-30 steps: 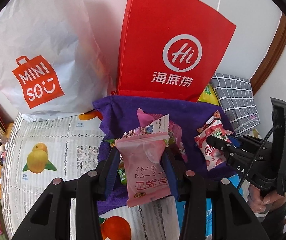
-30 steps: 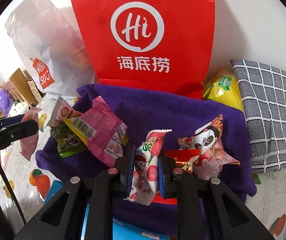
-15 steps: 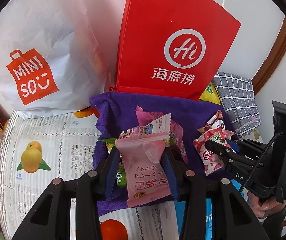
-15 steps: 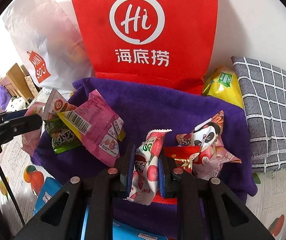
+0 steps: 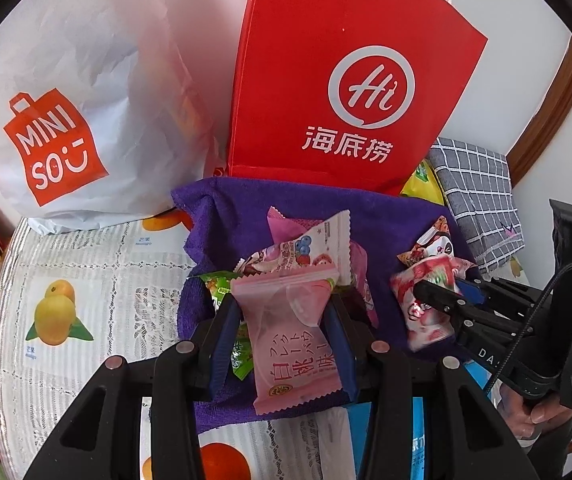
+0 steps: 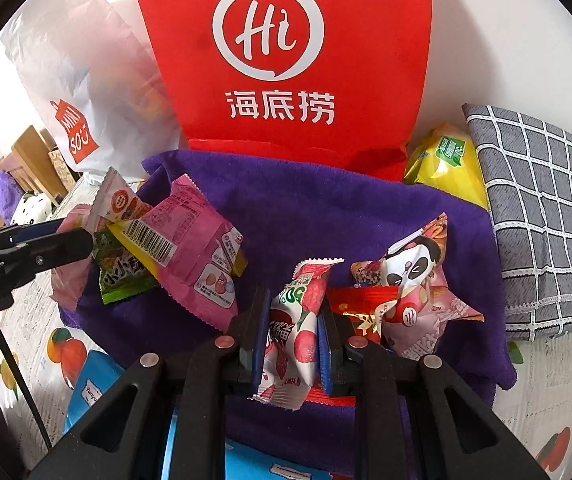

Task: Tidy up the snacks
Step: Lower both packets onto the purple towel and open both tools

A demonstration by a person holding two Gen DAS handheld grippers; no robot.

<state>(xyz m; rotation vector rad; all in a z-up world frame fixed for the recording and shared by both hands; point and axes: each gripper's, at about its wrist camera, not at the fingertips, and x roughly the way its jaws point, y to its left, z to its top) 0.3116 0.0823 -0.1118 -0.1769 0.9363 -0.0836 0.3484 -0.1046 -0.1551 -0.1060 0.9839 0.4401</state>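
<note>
While each tool grips 1 packet, the move ahead turns on where the 2 bags stand. The left tool [image 5: 286, 332] is clamped on the pale pink packet [image 5: 291, 340], held upright, long axis pointing up toward the white bag [image 5: 70, 92] ahead-left and the red bag [image 5: 345, 80] ahead-right. The right tool [image 6: 291, 332] pinches the lychee packet [image 6: 297, 332] (also upright) directly below the red bag [image 6: 282, 52], above the purple towel [image 6: 325, 216], so it is probably nearer to it.
</note>
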